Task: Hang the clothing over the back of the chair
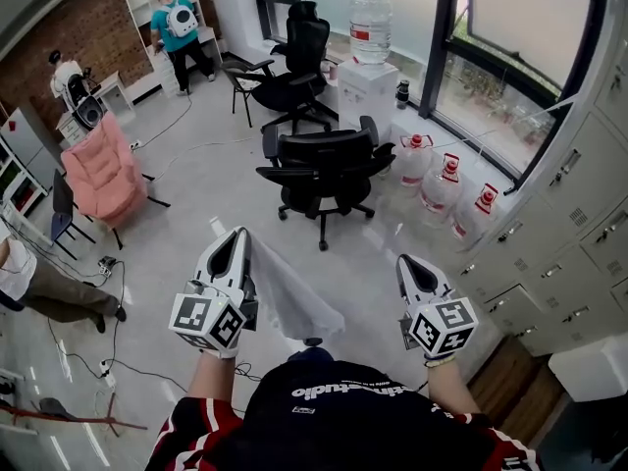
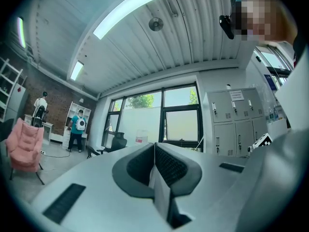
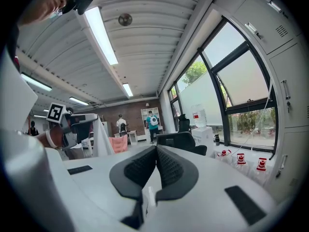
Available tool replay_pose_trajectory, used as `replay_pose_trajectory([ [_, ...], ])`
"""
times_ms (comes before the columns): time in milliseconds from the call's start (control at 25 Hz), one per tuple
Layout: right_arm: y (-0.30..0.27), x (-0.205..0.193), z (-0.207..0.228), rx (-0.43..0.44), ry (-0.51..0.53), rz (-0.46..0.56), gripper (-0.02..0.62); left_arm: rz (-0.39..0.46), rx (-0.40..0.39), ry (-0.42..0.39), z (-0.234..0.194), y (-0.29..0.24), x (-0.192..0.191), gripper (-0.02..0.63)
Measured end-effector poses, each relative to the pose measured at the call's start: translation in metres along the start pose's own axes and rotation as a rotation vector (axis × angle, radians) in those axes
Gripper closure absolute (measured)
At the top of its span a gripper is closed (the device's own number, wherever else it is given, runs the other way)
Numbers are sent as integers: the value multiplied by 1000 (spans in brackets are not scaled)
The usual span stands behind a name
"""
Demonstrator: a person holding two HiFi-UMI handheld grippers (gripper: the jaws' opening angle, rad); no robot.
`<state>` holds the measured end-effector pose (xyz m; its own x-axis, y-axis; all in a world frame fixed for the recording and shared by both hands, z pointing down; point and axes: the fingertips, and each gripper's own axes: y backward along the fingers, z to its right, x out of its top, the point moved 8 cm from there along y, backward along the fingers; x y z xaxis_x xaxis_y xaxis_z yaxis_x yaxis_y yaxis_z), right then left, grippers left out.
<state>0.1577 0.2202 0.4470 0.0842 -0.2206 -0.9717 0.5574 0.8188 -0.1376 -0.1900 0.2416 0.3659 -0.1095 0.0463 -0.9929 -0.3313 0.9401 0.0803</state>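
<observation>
Carry step: clothing in my left tool, chair not yet reached

My left tool [image 1: 238, 235] is clamped on an edge of the white clothing [image 1: 289, 302], which hangs from it above the floor. My right tool [image 1: 408, 263] has its jaws together on nothing (as far as I can see). The nearer of 2 black chairs [image 1: 329, 160] stands well apart ahead. Next, I judge, I must close in, lift the clothing above the backrest and drape it over.
</observation>
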Motion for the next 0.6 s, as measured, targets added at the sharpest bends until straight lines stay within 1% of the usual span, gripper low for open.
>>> replay_pose_trajectory([
  [160, 7, -4, 10, -11, -8, -8, 581, 15, 2, 0, 4, -9, 4, 583],
  [320, 13, -7, 21, -25, -19, -10, 581, 21, -12, 0, 8, -21, 3, 583],
  [480, 8, -9, 33, -36, -17, -15, 581, 27, -39, -19, 6, -46, 1, 583],
  [600, -4, -8, 44, -48, -20, -20, 581, 47, -55, -15, 2, -69, 0, 583],
])
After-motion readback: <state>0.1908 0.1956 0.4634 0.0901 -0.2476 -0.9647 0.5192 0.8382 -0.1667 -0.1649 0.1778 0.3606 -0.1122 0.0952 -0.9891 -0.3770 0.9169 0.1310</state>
